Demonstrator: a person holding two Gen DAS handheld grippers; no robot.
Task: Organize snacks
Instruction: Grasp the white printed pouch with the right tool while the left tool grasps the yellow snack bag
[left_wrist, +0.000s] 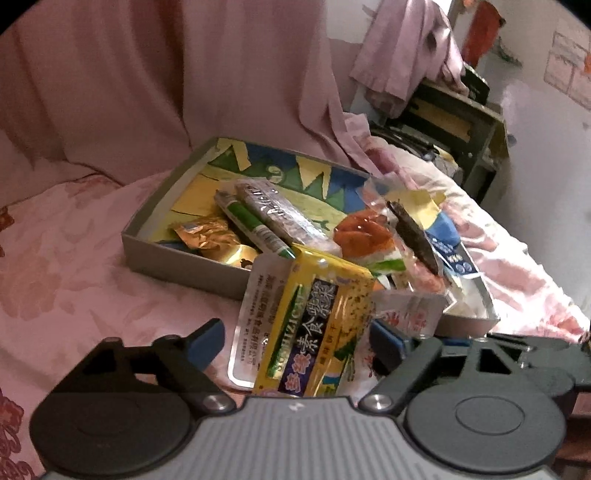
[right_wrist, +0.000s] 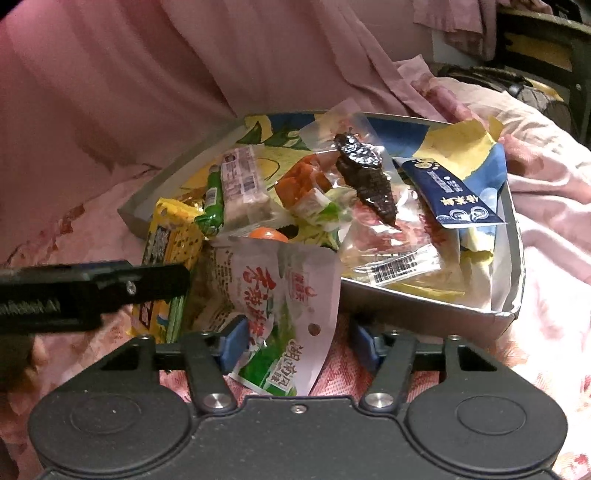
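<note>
Between my left gripper's (left_wrist: 297, 341) blue pads: yellow snack packet (left_wrist: 314, 325), standing on edge against the box wall, long axis running straight out from me; jaws spread, neither pad touching, so nothing gripped. My right gripper (right_wrist: 297, 341) sits just to its right, straddling the white-and-green packet (right_wrist: 280, 314); its left pad meets the wrapper, right pad stands clear, no clamp. Just past both fingertips: grey box (left_wrist: 173, 264), already heaped with snacks. Each packet belongs to its own claw.
</note>
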